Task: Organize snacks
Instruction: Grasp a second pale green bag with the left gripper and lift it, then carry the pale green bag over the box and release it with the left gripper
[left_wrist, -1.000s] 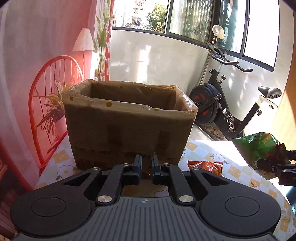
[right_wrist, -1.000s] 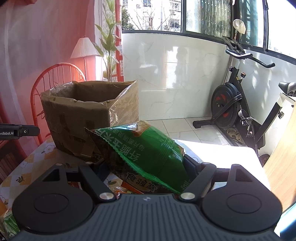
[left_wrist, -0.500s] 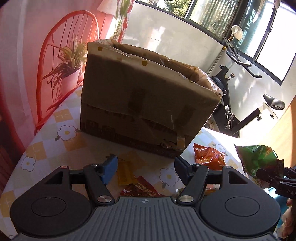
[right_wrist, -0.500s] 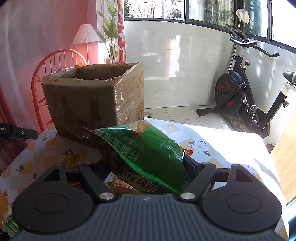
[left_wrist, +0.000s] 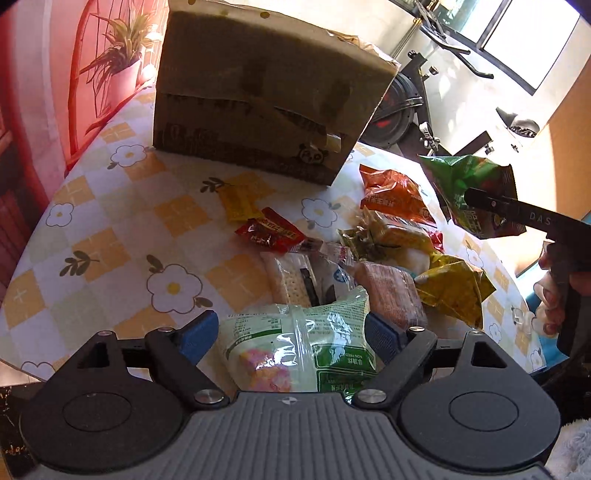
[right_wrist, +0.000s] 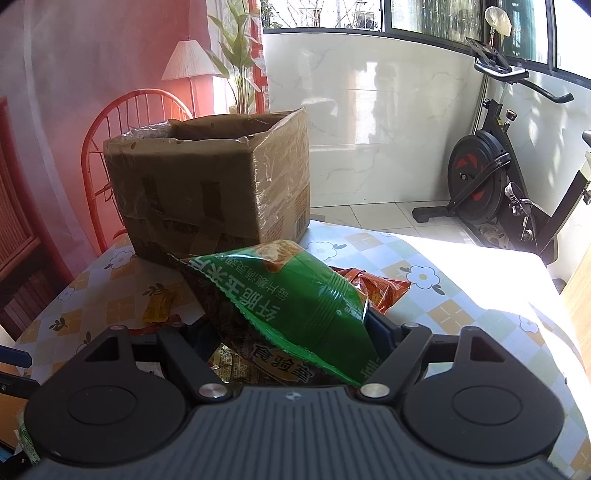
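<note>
A taped cardboard box (left_wrist: 266, 96) stands open at the back of the flowered table; it also shows in the right wrist view (right_wrist: 207, 188). My left gripper (left_wrist: 290, 332) is open, its blue pads on either side of a white-and-green snack bag (left_wrist: 299, 350) at the near edge of the snack pile. My right gripper (right_wrist: 291, 332) is shut on a green chip bag (right_wrist: 291, 295) and holds it above the table in front of the box. That green bag also shows at the right in the left wrist view (left_wrist: 472, 188).
Several loose snacks lie on the table (left_wrist: 92, 240): an orange bag (left_wrist: 395, 195), a red packet (left_wrist: 269, 230), a yellow packet (left_wrist: 238, 201), a yellow bag (left_wrist: 454, 288), crackers (left_wrist: 291, 277). A red chair (right_wrist: 122, 122) stands behind the box and an exercise bike (right_wrist: 491, 177) at the right.
My left gripper has opened wide, tilted down and dropped to the snack pile, now around the white-and-green bag. My right gripper, still holding the green bag, has moved slightly nearer the box.
</note>
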